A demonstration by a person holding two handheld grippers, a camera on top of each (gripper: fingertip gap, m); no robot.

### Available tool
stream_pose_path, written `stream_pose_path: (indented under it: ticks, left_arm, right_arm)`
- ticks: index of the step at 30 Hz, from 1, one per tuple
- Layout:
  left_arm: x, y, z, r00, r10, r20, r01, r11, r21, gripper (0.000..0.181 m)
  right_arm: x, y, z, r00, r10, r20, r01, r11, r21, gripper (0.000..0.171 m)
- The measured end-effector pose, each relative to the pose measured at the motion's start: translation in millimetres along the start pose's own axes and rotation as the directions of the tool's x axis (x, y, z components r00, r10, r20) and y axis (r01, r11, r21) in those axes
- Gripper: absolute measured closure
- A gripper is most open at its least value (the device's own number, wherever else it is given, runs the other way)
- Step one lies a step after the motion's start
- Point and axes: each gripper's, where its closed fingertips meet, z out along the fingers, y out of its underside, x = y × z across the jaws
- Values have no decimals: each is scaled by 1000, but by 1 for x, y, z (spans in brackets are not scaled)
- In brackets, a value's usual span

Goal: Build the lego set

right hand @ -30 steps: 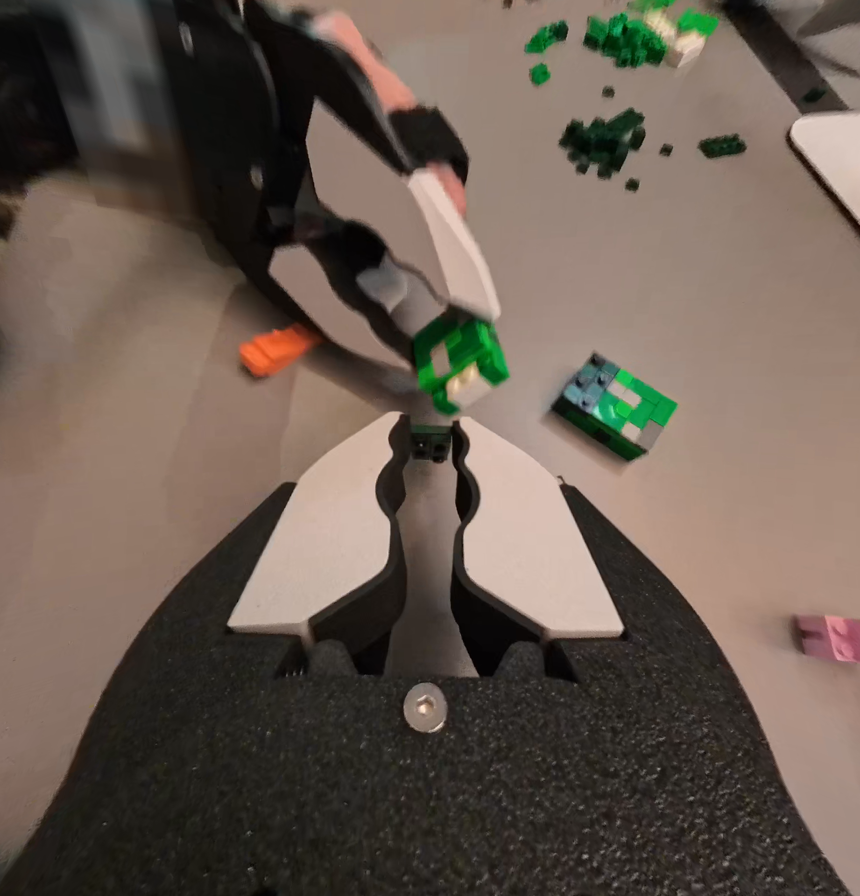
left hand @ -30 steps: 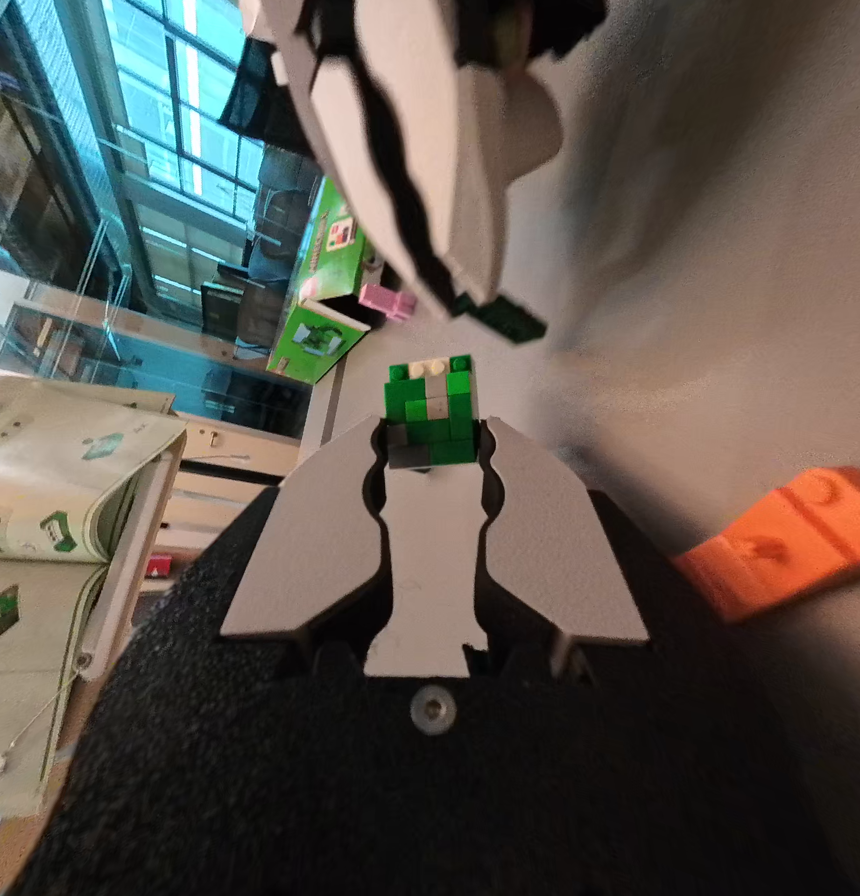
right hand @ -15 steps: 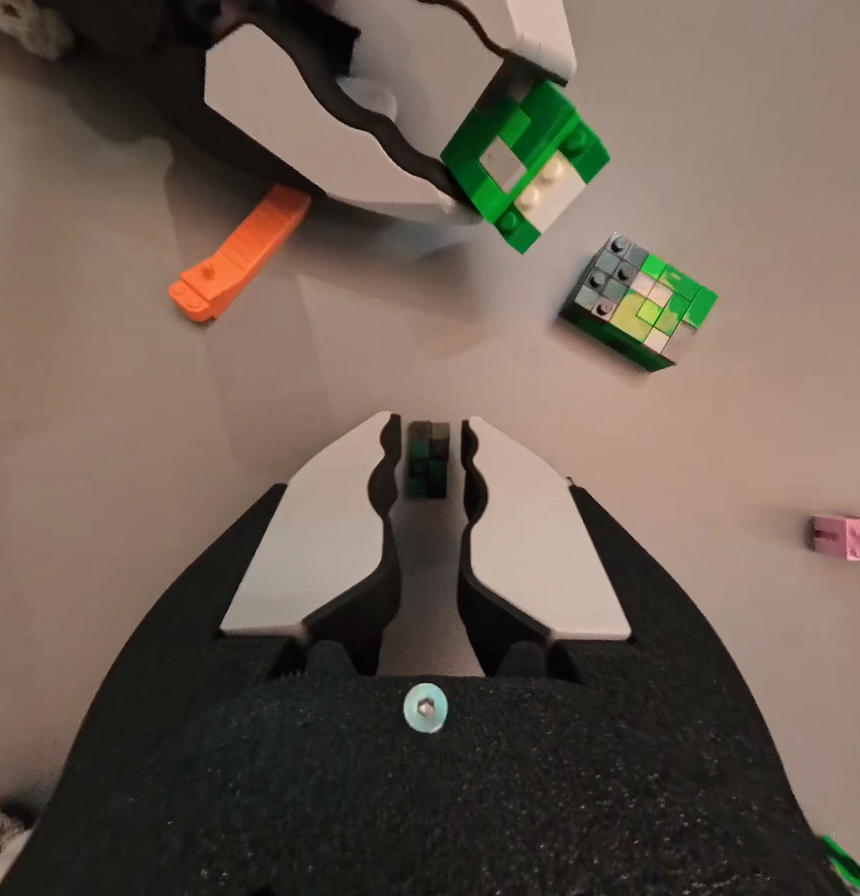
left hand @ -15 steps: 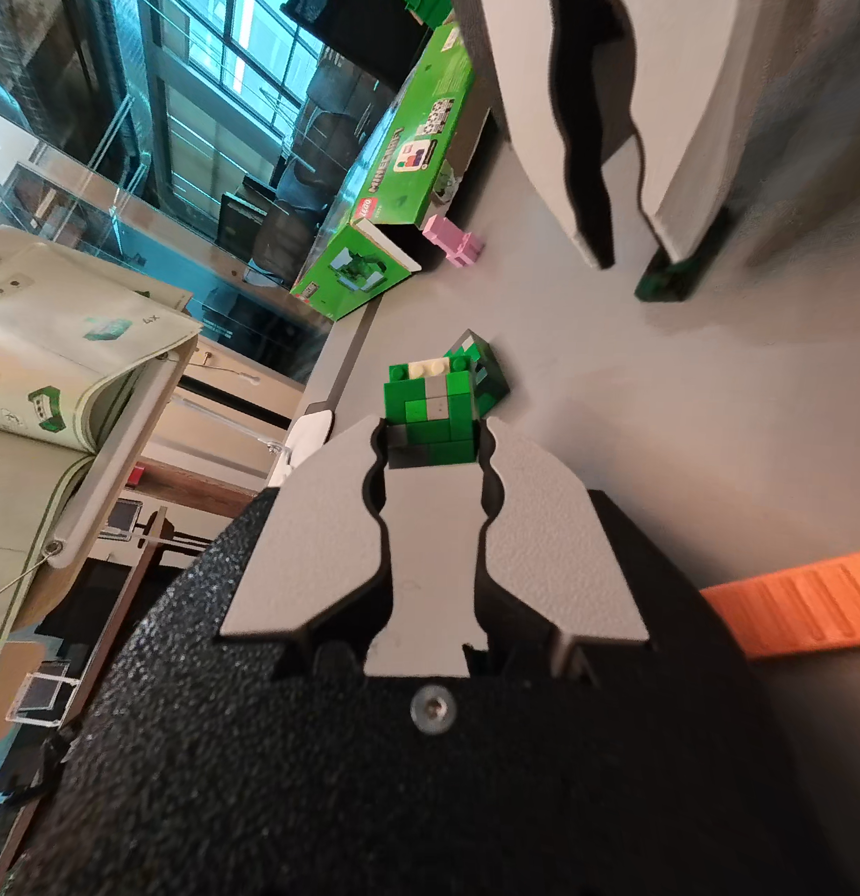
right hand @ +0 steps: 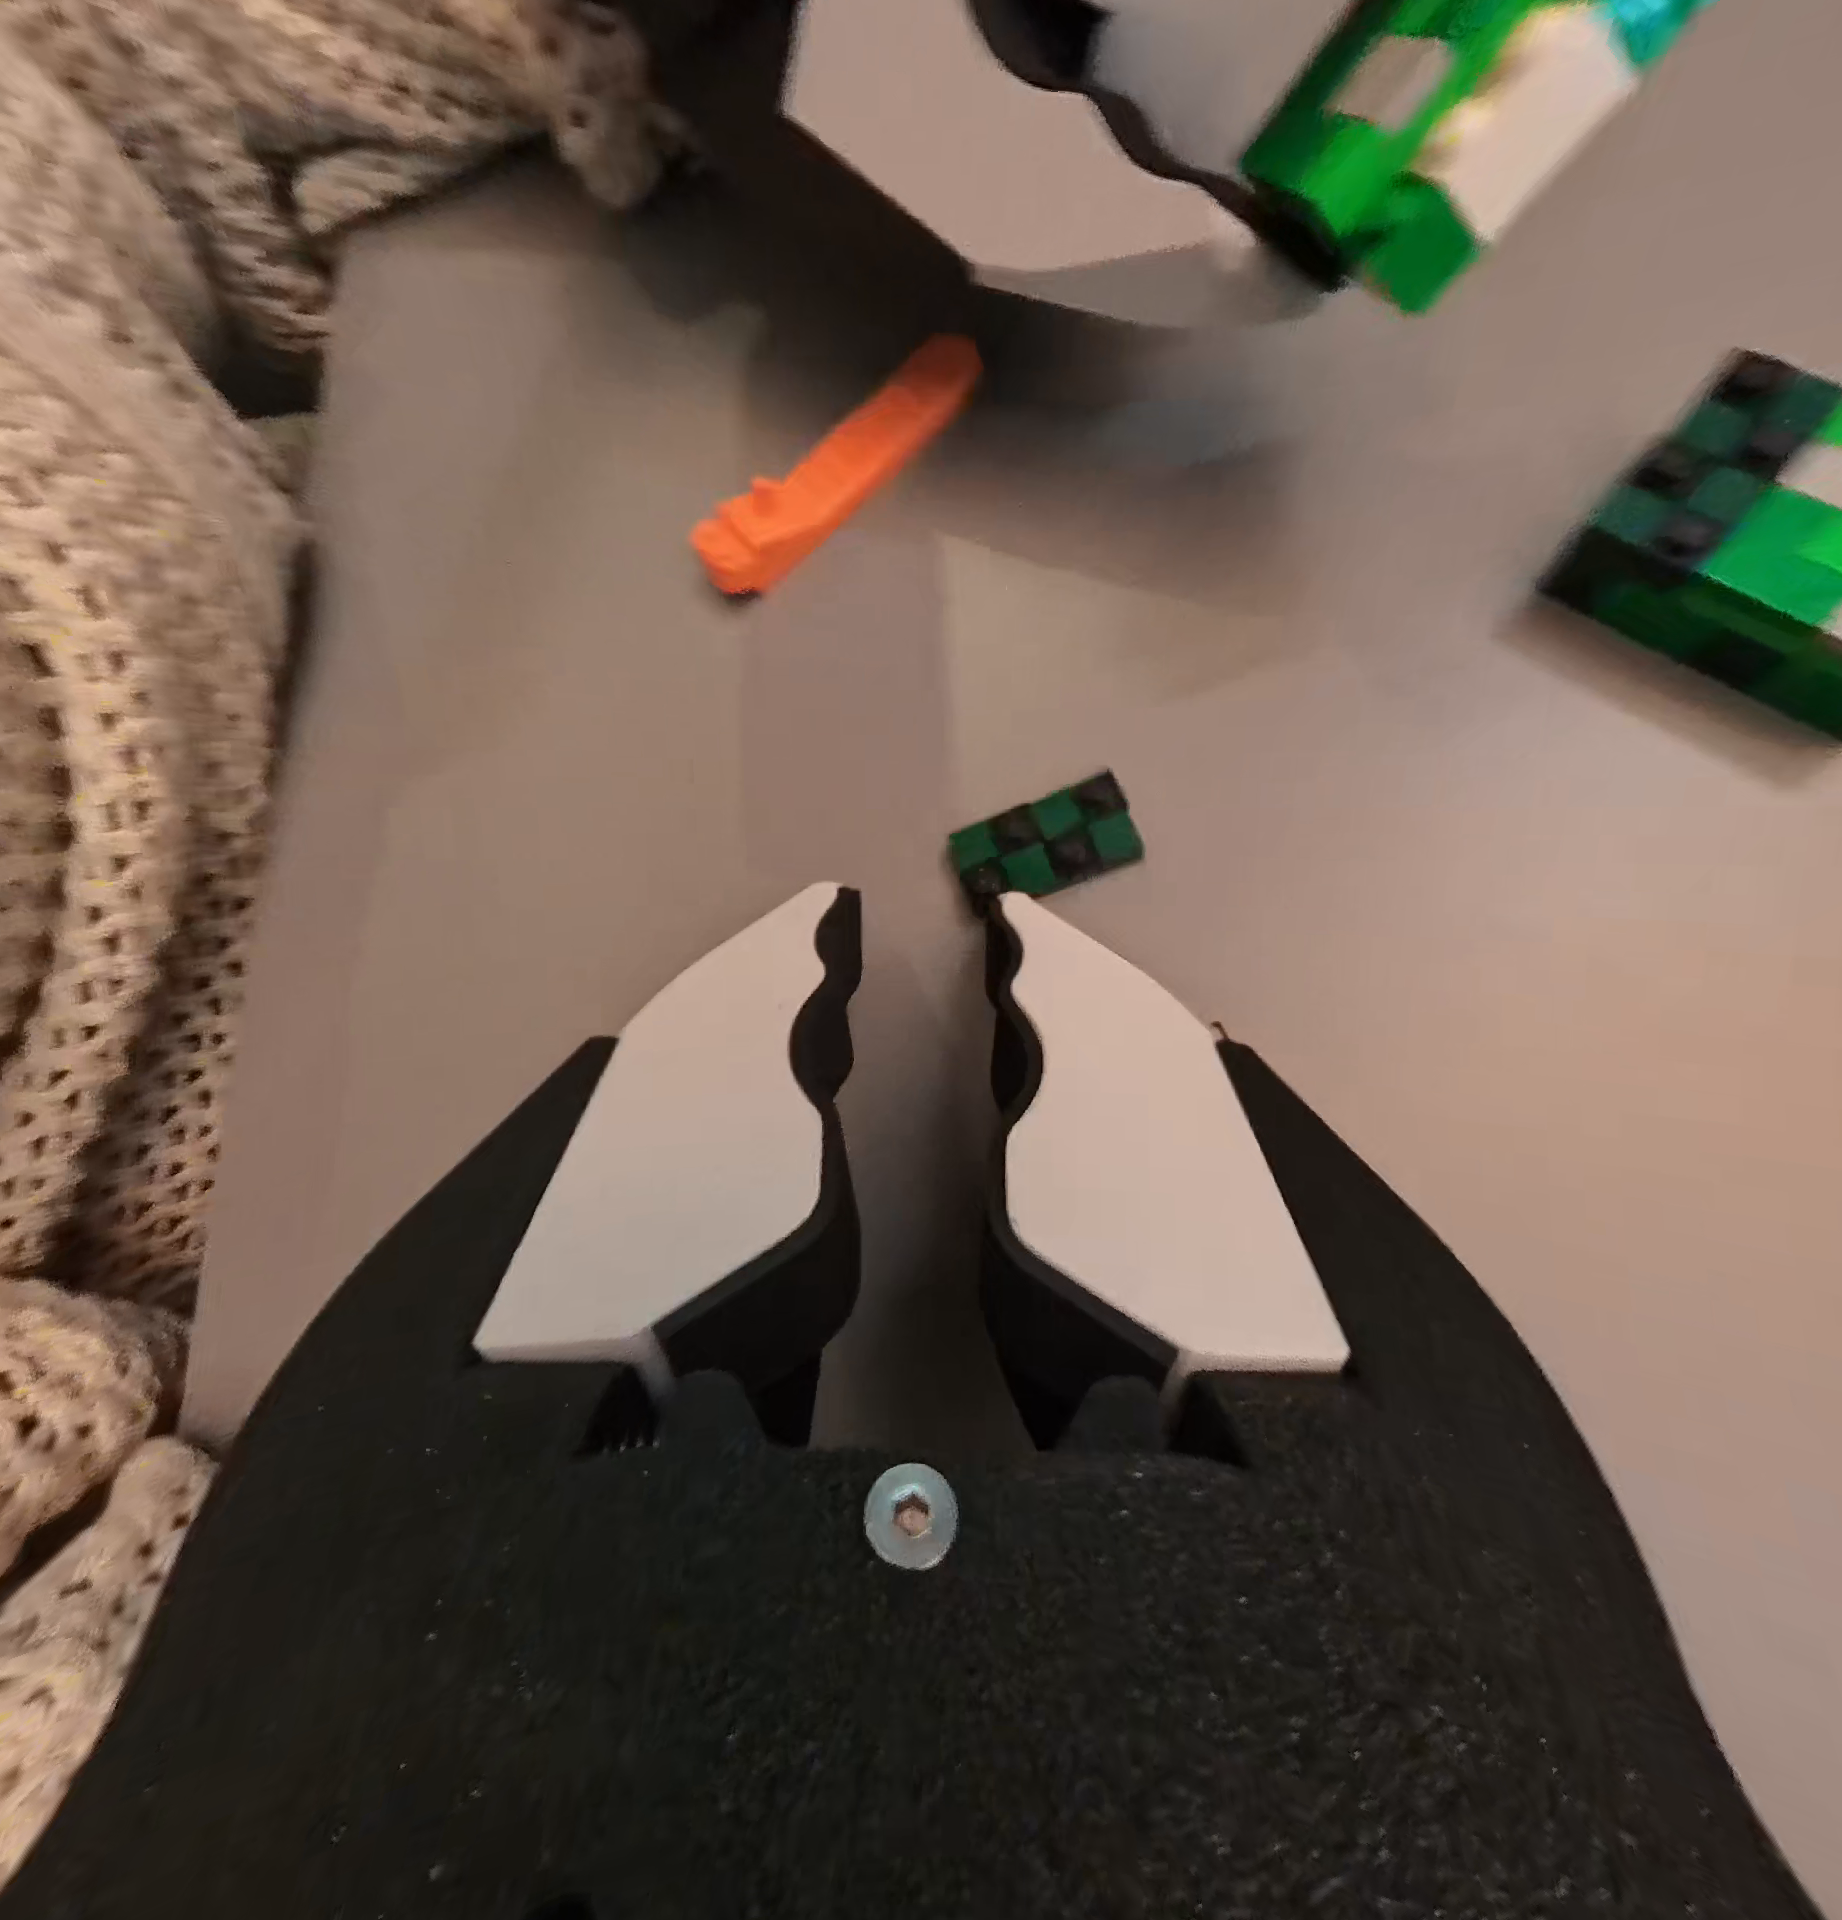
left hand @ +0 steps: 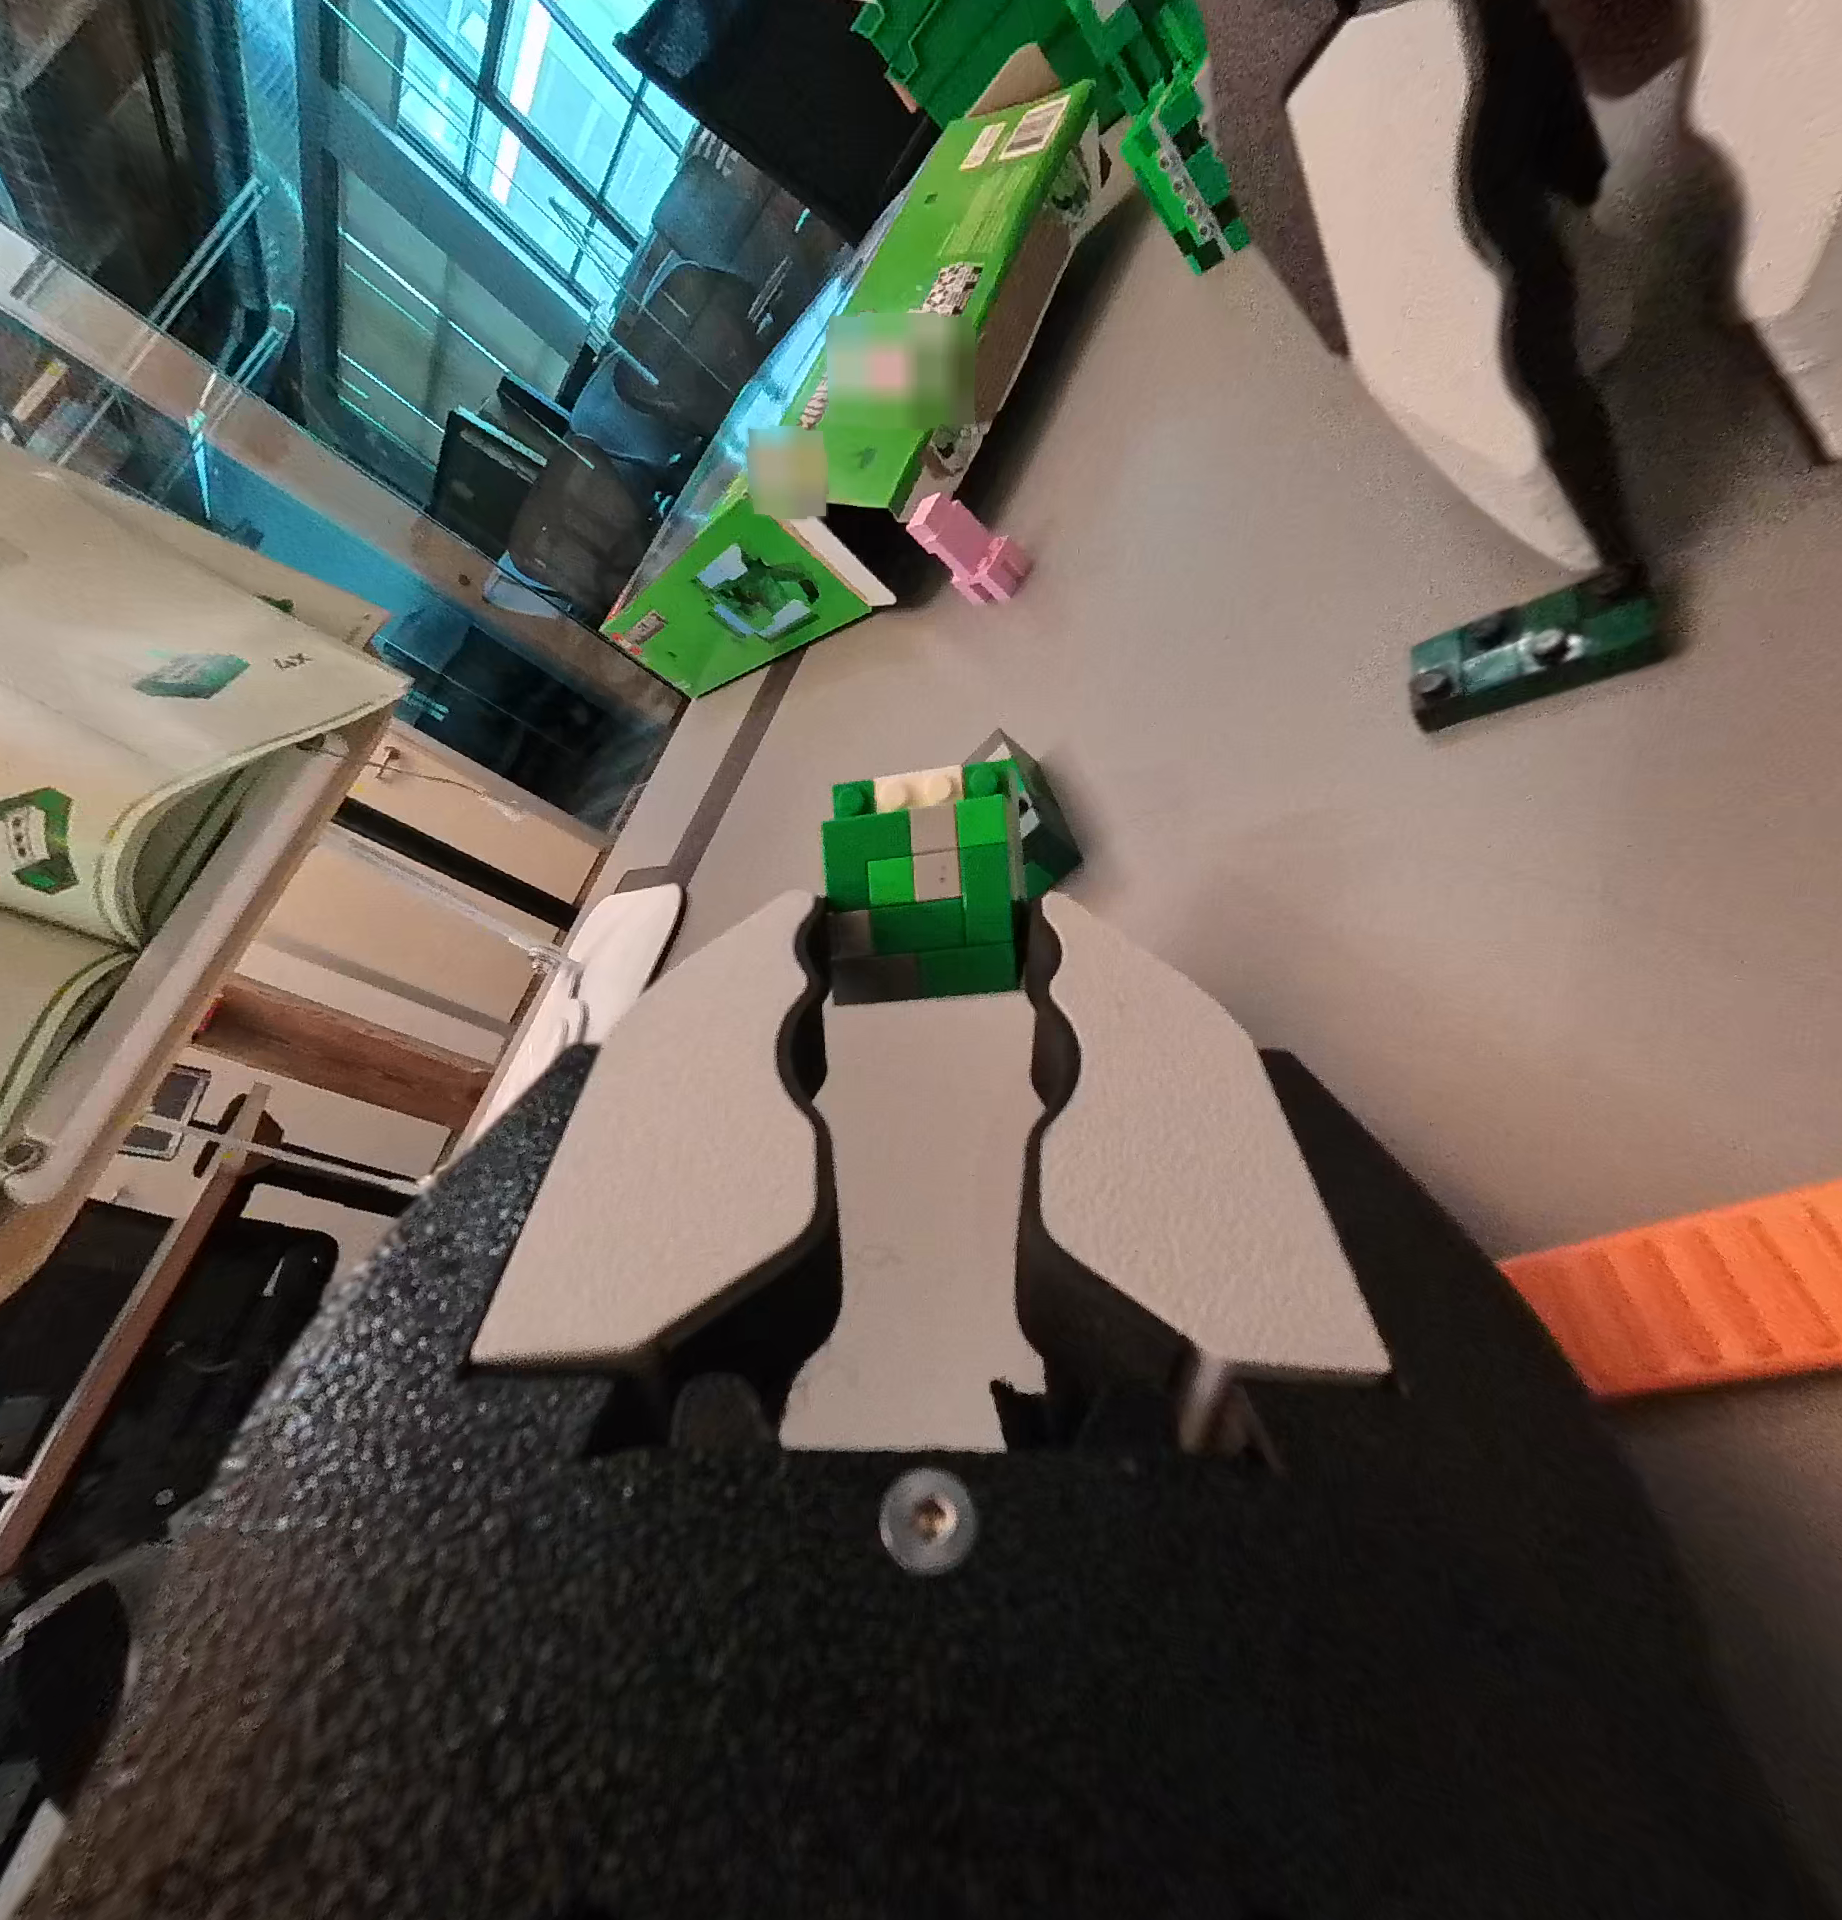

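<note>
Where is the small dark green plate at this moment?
The small dark green plate lies on the table, just beyond the right gripper's open tips, nearer than the orange separator.

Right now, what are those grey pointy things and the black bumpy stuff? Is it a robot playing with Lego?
Not a robot. A person holds two pinching tools, one in each hand, and each tool carries a camera looking along its two grey fingers. The black bumpy part is the tool's body.

One picture comes from the left gripper. It is squeezing a green block stack made of Lego bricks.

The other picture comes from the right gripper. It holds nothing, and its fingers are apart. A small dark green plate lies on the grey table just past its tips.

Also on the table are an orange brick separator, a flat green and white build, a pink piece and the green box.
</note>
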Motion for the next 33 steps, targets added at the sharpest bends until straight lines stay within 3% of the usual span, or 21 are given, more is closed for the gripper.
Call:
stream_pose_path:
  ticks: [6,12,20,27,33]
  left_arm:
    - [12,-7,-2,994,-49,-102,55,997,51,145]
    - [27,-24,-12,961,-105,-258,148,977,152,145]
    - [31,-27,-15,945,-120,-304,177,970,166,145]
    - [36,-25,-14,945,-99,-311,150,978,144,145]
    - [51,-17,-16,896,-162,-414,175,985,-7,145]
  right_arm:
    - [19,-5,-2,981,-136,-142,141,990,26,139]
    - [20,-10,8,960,-256,-114,260,965,23,123]
    - [20,-9,9,945,-308,-112,310,951,3,137]
    - [20,-9,10,942,-308,-131,311,950,-2,138]
    - [22,-35,-13,910,-311,-274,340,938,65,139]
